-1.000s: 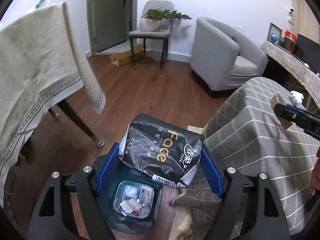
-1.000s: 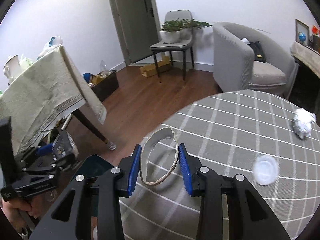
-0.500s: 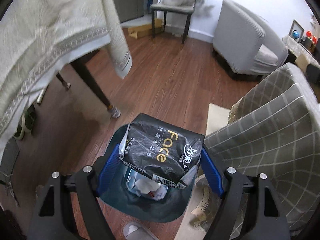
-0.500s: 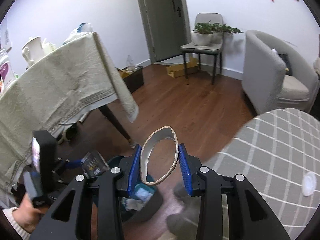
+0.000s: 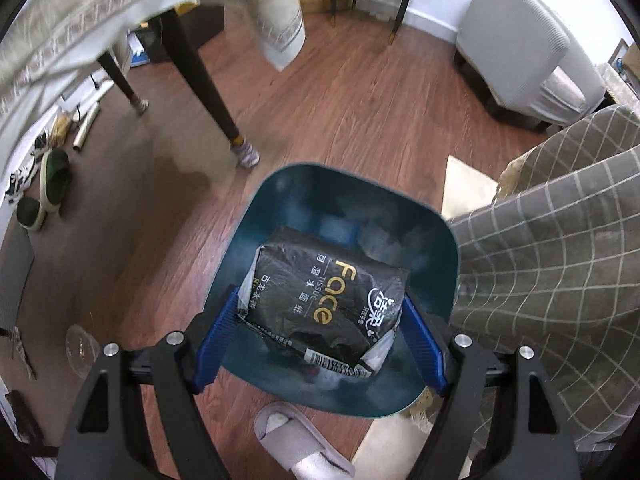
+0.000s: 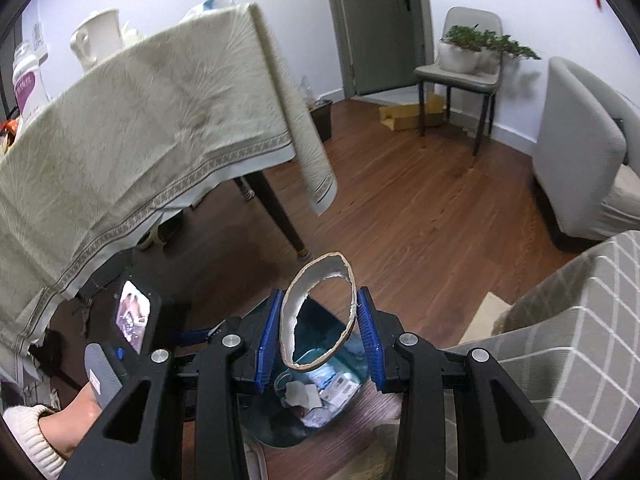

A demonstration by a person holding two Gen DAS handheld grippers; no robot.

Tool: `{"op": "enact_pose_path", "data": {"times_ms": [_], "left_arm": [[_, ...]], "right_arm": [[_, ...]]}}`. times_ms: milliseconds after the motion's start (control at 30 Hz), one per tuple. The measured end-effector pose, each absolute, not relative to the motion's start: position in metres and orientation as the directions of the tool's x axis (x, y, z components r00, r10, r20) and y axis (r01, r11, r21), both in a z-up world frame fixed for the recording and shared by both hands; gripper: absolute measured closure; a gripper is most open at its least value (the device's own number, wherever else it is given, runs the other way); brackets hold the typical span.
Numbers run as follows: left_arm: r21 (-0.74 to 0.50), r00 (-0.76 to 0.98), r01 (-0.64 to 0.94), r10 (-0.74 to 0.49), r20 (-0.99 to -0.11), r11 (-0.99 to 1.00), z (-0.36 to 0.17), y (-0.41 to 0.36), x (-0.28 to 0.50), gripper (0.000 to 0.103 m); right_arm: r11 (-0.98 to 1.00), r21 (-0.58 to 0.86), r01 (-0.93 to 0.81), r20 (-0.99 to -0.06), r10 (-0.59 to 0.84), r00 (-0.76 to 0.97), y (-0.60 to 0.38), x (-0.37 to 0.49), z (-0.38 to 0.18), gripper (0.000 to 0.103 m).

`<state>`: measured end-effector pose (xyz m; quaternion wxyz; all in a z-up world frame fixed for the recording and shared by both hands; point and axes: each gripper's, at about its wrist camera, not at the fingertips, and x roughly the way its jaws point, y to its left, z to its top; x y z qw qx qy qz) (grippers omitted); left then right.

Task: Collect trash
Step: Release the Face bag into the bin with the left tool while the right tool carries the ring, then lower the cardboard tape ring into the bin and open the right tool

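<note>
My left gripper (image 5: pixel 320 340) is shut on a black tissue pack (image 5: pixel 324 296) with gold lettering and points steeply down, right over the mouth of a dark teal trash bin (image 5: pixel 280 196) on the wooden floor. My right gripper (image 6: pixel 318 336) is shut on a torn cardboard ring (image 6: pixel 288 312), squeezed into an oval, above the same trash bin (image 6: pixel 268 428), where several paper scraps (image 6: pixel 316 392) lie. The left gripper's handle (image 6: pixel 120 344) and a hand in a white sleeve show at the lower left of the right wrist view.
A round table under a grey checked cloth (image 5: pixel 560 280) stands right of the bin. A table with a cream cloth (image 6: pixel 140 128) and dark legs (image 5: pixel 208 92) is at the left. A white slipper (image 5: pixel 296 444) lies beside the bin. A grey armchair (image 5: pixel 516 44) stands further off.
Both grippers swung off the checked table and down toward the bin. The left one sank until the bin fills its view; the right one now has the bin under the ring.
</note>
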<state>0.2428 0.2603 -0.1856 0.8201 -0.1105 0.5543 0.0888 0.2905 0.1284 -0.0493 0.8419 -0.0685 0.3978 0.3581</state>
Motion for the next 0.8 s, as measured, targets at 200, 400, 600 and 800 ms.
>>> {"op": "enact_pose_path", "data": {"times_ms": [200,400,600,800], "left_arm": [[-0.077,0.317,-0.255,0.008,-0.948,0.964,-0.204,0.265,0.237,0.022],[-0.093,0.314,-0.244,-0.012,-0.949,0.965,-0.204,0.272,0.231,0.016],[-0.1,0.359,-0.262,0.001,-0.933,0.96,-0.193,0.283,0.224,0.017],[-0.128,0.433,-0.283,0.007,-0.901,0.95,-0.167,0.295,0.217,0.027]], "right_arm": [[0.728,0.182,-0.661,-0.748,0.539,0.387,0.145,0.293,-0.064,0.065],[0.735,0.185,-0.652,-0.776,0.516,0.362,0.159,0.297,-0.08,0.065],[0.739,0.172,-0.651,-0.802,0.489,0.343,0.169,0.299,-0.096,0.065],[0.745,0.168,-0.645,-0.836,0.454,0.307,0.181,0.304,-0.117,0.065]]}}
